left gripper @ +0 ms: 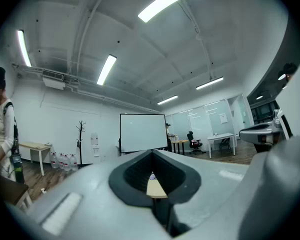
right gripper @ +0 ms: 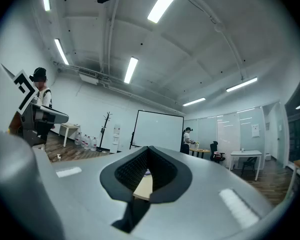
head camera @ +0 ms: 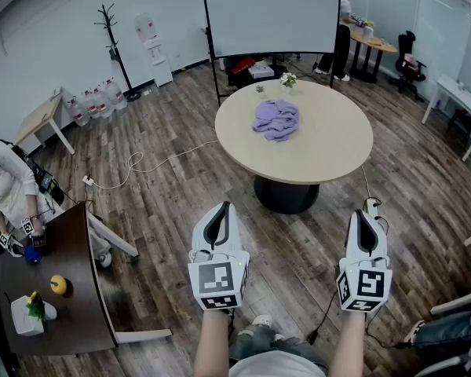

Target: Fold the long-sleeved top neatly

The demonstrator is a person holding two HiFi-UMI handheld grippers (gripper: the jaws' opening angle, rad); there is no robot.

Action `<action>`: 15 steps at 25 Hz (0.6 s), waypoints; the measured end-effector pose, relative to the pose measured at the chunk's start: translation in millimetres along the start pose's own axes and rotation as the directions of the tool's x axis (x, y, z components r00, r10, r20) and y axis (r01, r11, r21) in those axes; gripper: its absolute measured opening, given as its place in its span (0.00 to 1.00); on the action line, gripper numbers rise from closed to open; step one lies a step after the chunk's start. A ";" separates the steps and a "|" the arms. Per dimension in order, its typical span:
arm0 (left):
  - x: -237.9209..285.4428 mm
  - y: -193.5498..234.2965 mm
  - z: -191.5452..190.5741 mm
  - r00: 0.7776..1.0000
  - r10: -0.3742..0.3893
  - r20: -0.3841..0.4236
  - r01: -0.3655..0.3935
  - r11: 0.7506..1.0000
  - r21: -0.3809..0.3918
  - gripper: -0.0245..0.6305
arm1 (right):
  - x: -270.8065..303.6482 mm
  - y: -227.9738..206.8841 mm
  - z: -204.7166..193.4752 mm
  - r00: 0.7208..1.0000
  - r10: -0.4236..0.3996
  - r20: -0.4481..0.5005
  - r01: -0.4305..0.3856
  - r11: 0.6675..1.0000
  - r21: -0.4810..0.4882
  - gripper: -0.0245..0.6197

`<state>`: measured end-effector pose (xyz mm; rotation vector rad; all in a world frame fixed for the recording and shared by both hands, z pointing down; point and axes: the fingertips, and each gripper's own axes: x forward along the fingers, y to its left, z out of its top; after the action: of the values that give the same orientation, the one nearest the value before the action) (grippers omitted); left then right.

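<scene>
The left gripper, jaws pressed together on nothing, was held level at seven o'clock. The purple long-sleeved top lay crumpled on the round table at twelve o'clock, well apart. The right gripper, likewise closed and empty, sat at five o'clock. Folding apparently had not yet begun.

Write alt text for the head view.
A crumpled purple long-sleeved top lies on a round beige table ahead, with nothing touching it. In the foreground, the left tool and right tool are held over the wood floor, both shut and empty, short of the table.
</scene>
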<state>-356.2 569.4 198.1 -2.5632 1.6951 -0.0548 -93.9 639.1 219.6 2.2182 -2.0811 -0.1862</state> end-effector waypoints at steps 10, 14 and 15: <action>11.8 7.5 -0.2 1.000 -0.002 0.006 0.002 1.000 -0.008 0.05 | 11.8 0.8 -1.4 1.000 -0.006 -0.007 0.006 1.000 0.000 0.06; 21.8 16.8 -2.9 1.000 0.011 -0.001 -0.011 1.000 -0.021 0.05 | 20.7 0.5 -2.9 1.000 -0.013 -0.004 0.013 1.000 0.018 0.06; 24.2 20.7 -3.4 1.000 0.018 0.001 -0.018 0.999 -0.028 0.05 | 23.4 0.7 -3.5 1.000 -0.014 -0.005 0.015 1.000 0.024 0.06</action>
<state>-365.9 538.9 199.7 -2.5668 1.7301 -0.0294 -92.6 615.6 222.6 2.2456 -2.0763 -0.1576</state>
